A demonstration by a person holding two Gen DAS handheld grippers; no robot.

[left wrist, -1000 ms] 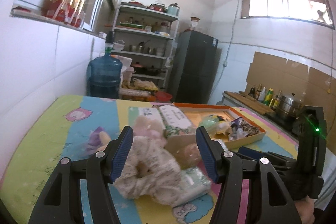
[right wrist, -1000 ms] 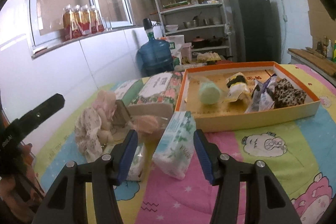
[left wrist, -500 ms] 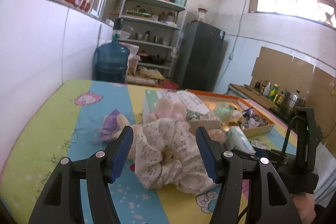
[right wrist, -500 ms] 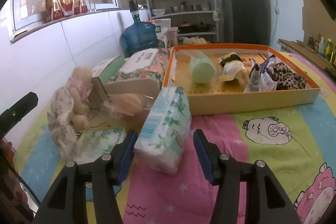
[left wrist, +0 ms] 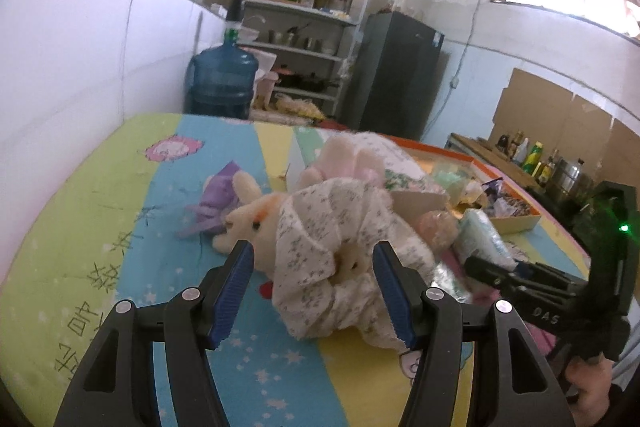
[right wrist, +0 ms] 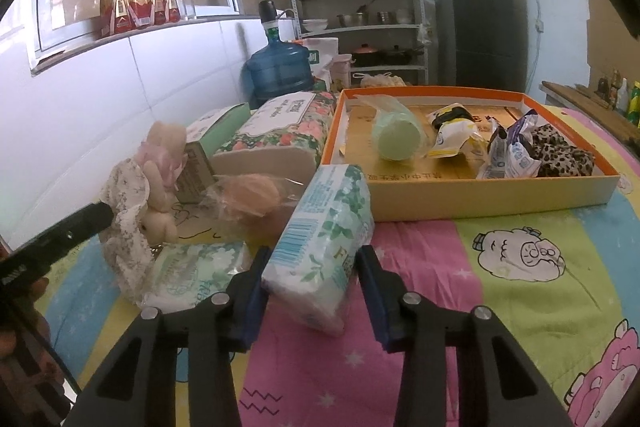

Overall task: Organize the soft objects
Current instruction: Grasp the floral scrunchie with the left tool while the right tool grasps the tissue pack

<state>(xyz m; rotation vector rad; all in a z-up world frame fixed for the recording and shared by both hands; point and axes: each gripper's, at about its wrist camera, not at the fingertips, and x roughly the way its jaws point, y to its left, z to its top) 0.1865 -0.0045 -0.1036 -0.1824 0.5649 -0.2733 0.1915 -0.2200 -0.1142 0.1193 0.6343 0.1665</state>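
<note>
A plush bunny in a floral dress (left wrist: 320, 247) lies on the cartoon-print cloth. My left gripper (left wrist: 314, 293) is open, with the bunny's skirt between its blue pads, not pressed. The bunny (right wrist: 136, 195) also shows at the left of the right wrist view. There a green-and-white tissue pack (right wrist: 324, 247) lies tilted between the jaws of my right gripper (right wrist: 314, 291). The jaws are closing and both pads touch its sides. The orange tray (right wrist: 472, 203) behind it holds a green roll, snack bags and a leopard-print cloth.
A second tissue pack (right wrist: 196, 267), a bagged peach puff (right wrist: 248, 195), a floral tissue block (right wrist: 280, 131) and a green box (right wrist: 216, 131) crowd the tray's left side. A small purple plush (left wrist: 224, 195) lies left of the bunny. The white wall runs along the table's left.
My left gripper sank and came closer to the bunny, which now sits between its fingers. My right gripper's jaws narrowed onto the tissue pack.
</note>
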